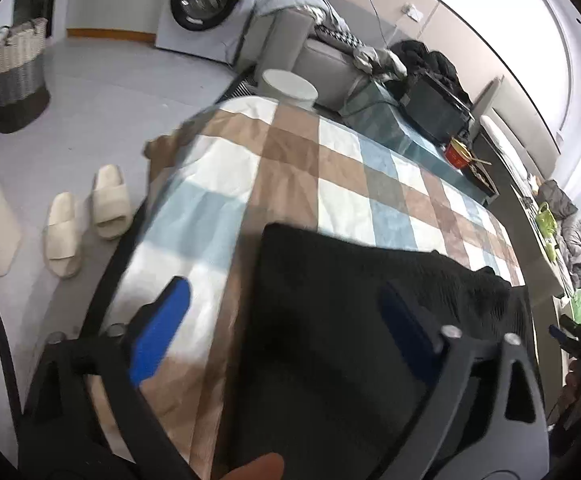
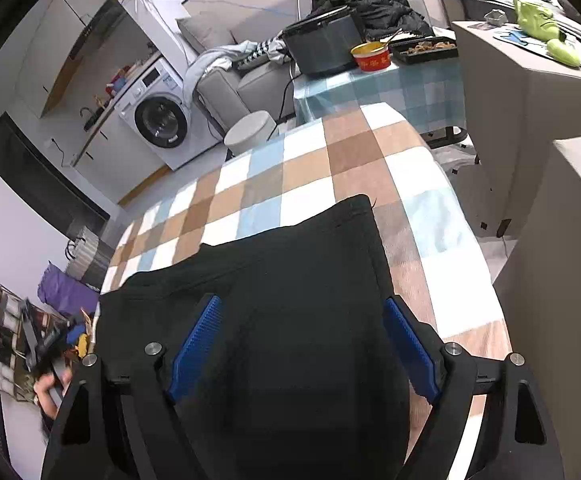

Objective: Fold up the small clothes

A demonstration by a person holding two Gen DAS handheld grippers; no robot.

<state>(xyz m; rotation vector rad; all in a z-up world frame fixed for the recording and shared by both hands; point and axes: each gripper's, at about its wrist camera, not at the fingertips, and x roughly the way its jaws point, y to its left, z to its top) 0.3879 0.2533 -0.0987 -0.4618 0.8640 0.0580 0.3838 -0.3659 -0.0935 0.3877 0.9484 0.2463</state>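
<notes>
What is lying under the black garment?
The black garment lies on the checked cloth, visible all round it. Whatever is beneath its middle is covered.

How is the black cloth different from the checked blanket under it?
The black cloth is one plain dark colour; the checked blanket has white, tan and blue squares. The cloth is smaller and lies on top; the blanket spreads wider underneath. Both lie flat, and neither gripper holds them.

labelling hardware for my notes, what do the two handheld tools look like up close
Both match: the left tool and right tool have black angular frames with cut-out windows, silver round bolt heads at the joints, and two flat fingers faced with ribbed bright blue pads. No sleeve shows.
</notes>
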